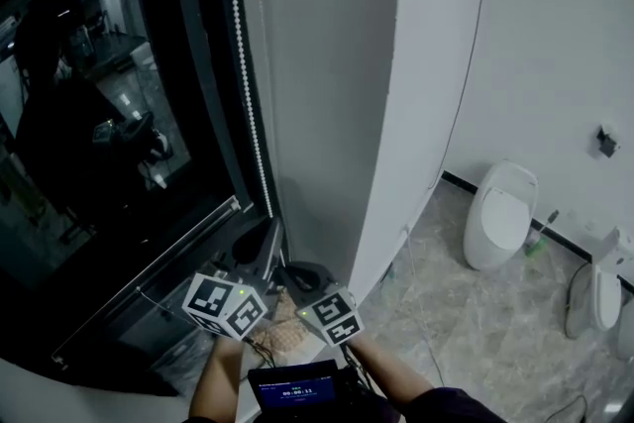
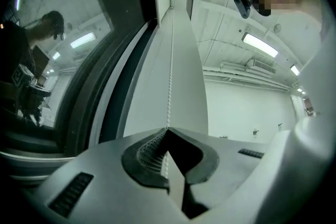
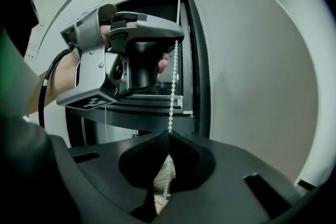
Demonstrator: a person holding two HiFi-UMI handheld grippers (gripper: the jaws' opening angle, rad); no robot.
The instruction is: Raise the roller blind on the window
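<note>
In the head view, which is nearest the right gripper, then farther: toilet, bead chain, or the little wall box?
1. Bead chain: pinched in the right gripper.
2. Toilet: on the floor, to the right.
3. Wall box: far right, up the wall.

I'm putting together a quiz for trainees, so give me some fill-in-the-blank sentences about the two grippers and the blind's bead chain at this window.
1. The left gripper is ____ on the bead chain.
2. The right gripper clamps that same chain ____ the left gripper.
3. In the head view, the chain hangs at the ____ edge of the window.

Missing words: shut; below; right.
</note>
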